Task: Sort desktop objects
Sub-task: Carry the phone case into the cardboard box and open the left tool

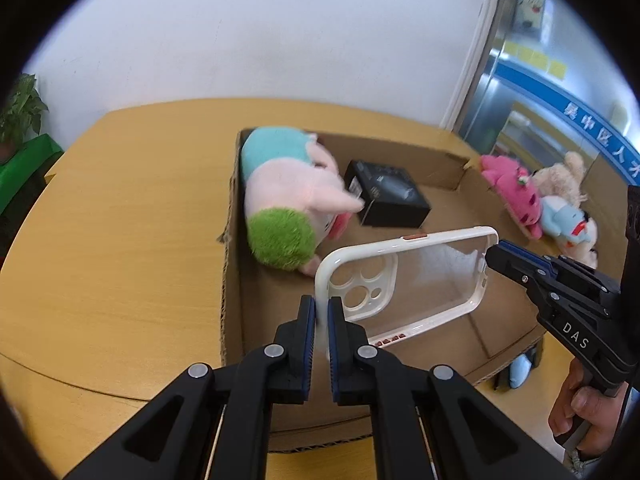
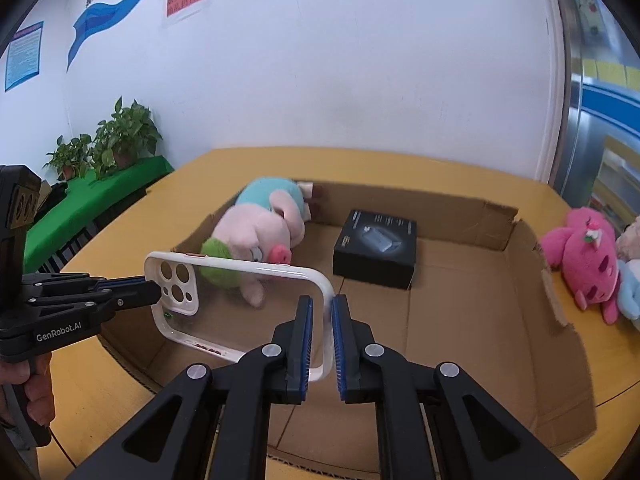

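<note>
A clear phone case with a white rim (image 1: 404, 280) is held in the air over an open cardboard box (image 1: 440, 168). My left gripper (image 1: 322, 308) is shut on the case's camera end. My right gripper (image 2: 322, 312) is shut on the opposite end of the case (image 2: 248, 304). The right gripper also shows in the left wrist view (image 1: 494, 258), and the left gripper in the right wrist view (image 2: 158, 290). Inside the box lie a pink, teal and green plush pig (image 1: 288, 196) and a black carton (image 1: 386, 196).
The box (image 2: 500, 320) sits on a yellow wooden table (image 1: 120, 240). Right of the box lie a pink plush (image 2: 584, 260), a beige plush (image 1: 560, 176) and a light blue plush (image 1: 568, 220). Potted plants (image 2: 116, 140) stand on a green surface at far left.
</note>
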A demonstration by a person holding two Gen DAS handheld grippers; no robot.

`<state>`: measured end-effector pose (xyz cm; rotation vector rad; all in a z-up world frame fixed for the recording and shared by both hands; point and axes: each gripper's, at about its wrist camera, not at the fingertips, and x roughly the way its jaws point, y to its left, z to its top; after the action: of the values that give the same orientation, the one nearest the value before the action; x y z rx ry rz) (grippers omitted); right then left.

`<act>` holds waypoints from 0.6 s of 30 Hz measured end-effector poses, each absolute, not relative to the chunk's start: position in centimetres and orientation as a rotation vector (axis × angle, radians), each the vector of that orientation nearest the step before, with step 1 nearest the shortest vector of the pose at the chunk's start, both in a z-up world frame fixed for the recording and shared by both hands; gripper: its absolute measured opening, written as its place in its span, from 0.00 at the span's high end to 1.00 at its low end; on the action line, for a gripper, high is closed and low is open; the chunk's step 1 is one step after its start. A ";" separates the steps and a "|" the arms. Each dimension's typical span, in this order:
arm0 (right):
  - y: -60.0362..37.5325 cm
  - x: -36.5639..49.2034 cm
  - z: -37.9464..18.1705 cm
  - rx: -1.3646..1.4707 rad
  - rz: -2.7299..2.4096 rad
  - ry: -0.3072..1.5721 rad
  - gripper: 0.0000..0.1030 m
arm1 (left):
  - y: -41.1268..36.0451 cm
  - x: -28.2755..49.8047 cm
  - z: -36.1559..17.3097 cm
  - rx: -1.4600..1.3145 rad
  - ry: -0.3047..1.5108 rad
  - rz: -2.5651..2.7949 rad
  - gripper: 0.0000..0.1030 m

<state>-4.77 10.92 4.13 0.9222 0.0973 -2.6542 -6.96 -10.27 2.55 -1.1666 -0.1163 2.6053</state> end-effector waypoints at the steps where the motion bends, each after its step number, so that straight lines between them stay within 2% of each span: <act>1: 10.8 -5.2 3.4 0.950 -2.638 0.092 0.90 | -10.3 -7.2 2.3 -1.203 -0.096 2.610 0.95; 5: 10.2 -6.5 0.9 1.059 -2.573 0.064 0.90 | -10.2 -8.2 1.6 -1.353 -0.023 2.609 0.95; 10: 8.5 -7.5 -0.7 1.172 -2.489 0.062 0.89 | -9.6 -9.0 0.4 -1.530 0.152 2.622 0.95; 12: 7.9 -8.0 -1.3 1.233 -2.456 0.075 0.84 | -9.4 -9.3 0.3 -1.582 0.191 2.599 0.95; 16: 7.2 -8.6 -1.5 1.298 -2.415 0.100 0.79 | -9.0 -10.1 0.1 -1.667 0.265 2.571 0.94; 18: 6.9 -8.6 -1.5 1.314 -2.392 0.106 0.67 | -8.9 -10.2 0.0 -1.678 0.276 2.564 0.93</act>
<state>-8.61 6.93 -1.47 1.3135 0.1060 -2.3919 -10.18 -8.87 0.01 -1.6781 0.2762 2.5642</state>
